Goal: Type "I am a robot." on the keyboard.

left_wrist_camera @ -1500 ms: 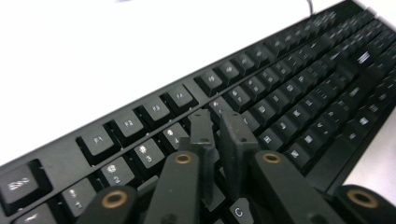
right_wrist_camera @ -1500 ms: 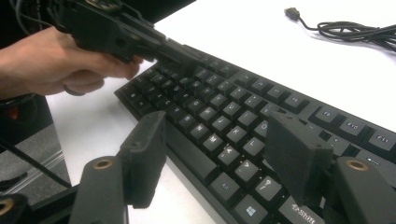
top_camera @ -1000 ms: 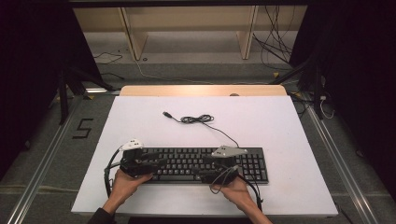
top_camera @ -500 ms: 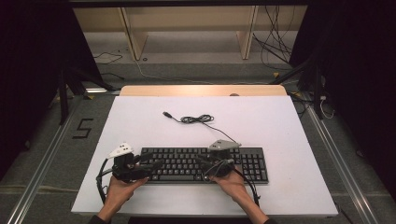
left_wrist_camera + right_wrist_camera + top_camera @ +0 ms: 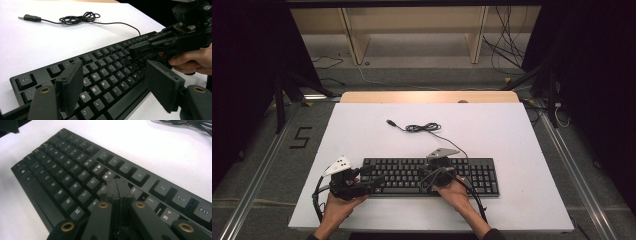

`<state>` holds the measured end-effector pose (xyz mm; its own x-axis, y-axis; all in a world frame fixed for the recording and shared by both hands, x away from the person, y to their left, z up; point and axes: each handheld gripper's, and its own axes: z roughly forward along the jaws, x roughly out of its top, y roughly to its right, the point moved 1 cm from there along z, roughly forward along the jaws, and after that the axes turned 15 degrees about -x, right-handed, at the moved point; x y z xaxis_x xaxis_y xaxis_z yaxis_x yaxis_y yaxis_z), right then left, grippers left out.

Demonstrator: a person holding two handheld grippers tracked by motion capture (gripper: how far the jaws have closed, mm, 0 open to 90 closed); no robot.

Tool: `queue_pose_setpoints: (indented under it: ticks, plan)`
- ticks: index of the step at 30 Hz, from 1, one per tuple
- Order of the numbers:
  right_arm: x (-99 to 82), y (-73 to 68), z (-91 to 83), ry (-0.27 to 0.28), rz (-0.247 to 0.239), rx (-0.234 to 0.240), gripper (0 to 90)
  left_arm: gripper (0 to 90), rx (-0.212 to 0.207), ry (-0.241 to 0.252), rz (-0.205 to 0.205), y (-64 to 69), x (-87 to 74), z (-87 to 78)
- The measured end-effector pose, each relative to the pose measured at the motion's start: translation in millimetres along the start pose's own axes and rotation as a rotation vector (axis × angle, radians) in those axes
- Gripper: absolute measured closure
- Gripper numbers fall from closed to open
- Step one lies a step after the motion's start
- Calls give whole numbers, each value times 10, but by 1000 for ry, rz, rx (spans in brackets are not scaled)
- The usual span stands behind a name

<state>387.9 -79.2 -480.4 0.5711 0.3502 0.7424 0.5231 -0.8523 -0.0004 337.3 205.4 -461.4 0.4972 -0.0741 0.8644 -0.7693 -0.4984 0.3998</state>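
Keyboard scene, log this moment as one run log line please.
keyboard flat on table | left gripper open, jaws just widened over left keys | right gripper shut, tips on middle keys | cable loose behind

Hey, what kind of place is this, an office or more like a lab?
Probably a lab or recording setup, not an office. A white table stands between dark curtains, with metal rails along the floor and a taped number 5 beside it. On the table lies one keyboard with its cable unplugged.

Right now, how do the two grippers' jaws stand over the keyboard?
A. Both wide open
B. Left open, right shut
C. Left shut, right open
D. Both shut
B: the left gripper has its pads spread apart above the keyboard, while the right gripper has its jaws pressed together over the keys.
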Motion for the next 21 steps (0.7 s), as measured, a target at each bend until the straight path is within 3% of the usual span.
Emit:
queue_pose_setpoints:
  ticks: [5, 21]
  plan:
    - [-3, -5, 27, -6, -5, -5, 900, 303, 0, -5, 24, 20, -17, -24]
    - [-32, -27, 83, -19, -20, -30, 900, 303, 3, 8, 34, 29, -27, -55]
